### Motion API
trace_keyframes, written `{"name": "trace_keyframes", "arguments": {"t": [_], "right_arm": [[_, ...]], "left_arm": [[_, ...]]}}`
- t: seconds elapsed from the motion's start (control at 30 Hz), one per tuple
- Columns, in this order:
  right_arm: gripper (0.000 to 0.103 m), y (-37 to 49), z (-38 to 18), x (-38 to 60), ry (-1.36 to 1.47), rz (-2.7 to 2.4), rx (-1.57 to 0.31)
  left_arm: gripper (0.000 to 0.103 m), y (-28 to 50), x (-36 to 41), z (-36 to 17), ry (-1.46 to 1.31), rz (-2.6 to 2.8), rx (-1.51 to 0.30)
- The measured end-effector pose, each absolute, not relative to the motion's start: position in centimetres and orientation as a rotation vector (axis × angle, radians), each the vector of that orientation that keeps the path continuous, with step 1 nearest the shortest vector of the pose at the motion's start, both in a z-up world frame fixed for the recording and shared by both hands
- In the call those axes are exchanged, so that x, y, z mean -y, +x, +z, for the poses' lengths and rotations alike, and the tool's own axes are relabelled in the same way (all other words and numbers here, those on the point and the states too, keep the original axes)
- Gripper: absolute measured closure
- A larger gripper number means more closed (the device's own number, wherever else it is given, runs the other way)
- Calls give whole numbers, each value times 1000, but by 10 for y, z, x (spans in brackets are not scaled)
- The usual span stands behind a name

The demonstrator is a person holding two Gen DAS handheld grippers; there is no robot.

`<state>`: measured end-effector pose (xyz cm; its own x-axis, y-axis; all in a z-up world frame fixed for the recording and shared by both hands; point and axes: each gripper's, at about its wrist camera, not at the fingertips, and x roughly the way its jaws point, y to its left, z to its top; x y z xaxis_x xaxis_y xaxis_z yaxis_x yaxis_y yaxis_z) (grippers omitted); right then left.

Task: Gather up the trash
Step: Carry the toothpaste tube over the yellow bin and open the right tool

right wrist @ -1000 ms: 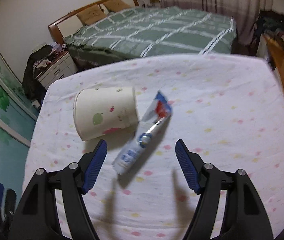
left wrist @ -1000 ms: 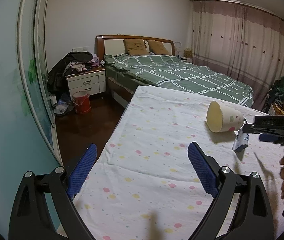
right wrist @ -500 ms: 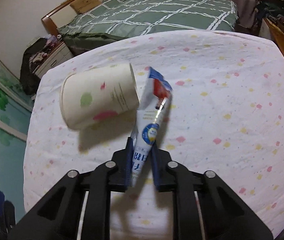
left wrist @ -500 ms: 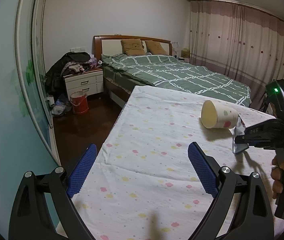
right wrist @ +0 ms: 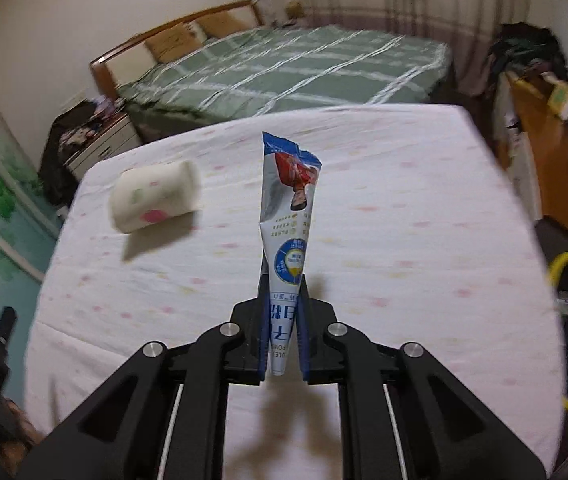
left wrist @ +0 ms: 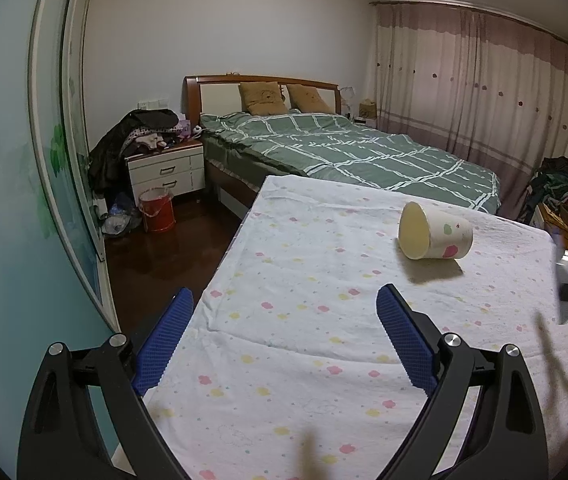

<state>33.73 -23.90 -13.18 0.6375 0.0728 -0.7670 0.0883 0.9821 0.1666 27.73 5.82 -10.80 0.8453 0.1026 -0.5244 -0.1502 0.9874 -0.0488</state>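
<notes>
Bedroom; flower-print sheet (left wrist: 284, 320) on table, green bed (left wrist: 364, 156) behind

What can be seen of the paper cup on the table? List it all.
The paper cup is cream-white with green and pink fruit-like prints and looks like thin card. It lies on its side on the spotted tablecloth, with its open mouth toward the left claw's camera and showing nothing inside. Nothing grips it or touches it except the cloth, where it casts a shadow.
</notes>
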Motion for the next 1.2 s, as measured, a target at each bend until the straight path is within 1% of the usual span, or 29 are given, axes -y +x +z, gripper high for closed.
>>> {"name": "trace_keyframes", "arguments": {"t": [0.27, 0.5, 0.63, 0.67, 0.7, 0.77, 0.8, 0.83, 1.0, 1.1, 1.2], "right_arm": [[91, 286, -131, 352, 187, -282, -805], [90, 254, -157, 462, 287, -504, -847], [90, 237, -173, 496, 325, -564, -871], [88, 235, -175, 499, 330, -576, -874], [83, 233, -178, 505, 335, -587, -882], [71, 230, -183, 513, 358, -602, -885], [60, 231, -184, 517, 363, -609, -887], [57, 229, -185, 520, 369, -615, -883], [56, 219, -174, 509, 393, -587, -809], [51, 217, -164, 488, 367, -549, -754], [49, 214, -157, 463, 333, -517, -700]], "left_arm": [[11, 275, -54, -106, -70, 120, -536], [11, 276, -49, -106, -47, 114, -533], [11, 276, -45, -106, -31, 106, -536], [11, 276, -44, -106, -28, 102, -538], [11, 276, -43, -106, -25, 98, -540], [11, 277, -41, -106, -24, 88, -543], [11, 277, -41, -106, -24, 82, -546], [11, 278, -39, -106, -22, 73, -550], [11, 285, -18, -111, -8, -35, -617], [11, 293, 0, -108, -1, -120, -655], [11, 304, 20, -102, 27, -181, -674]]}}
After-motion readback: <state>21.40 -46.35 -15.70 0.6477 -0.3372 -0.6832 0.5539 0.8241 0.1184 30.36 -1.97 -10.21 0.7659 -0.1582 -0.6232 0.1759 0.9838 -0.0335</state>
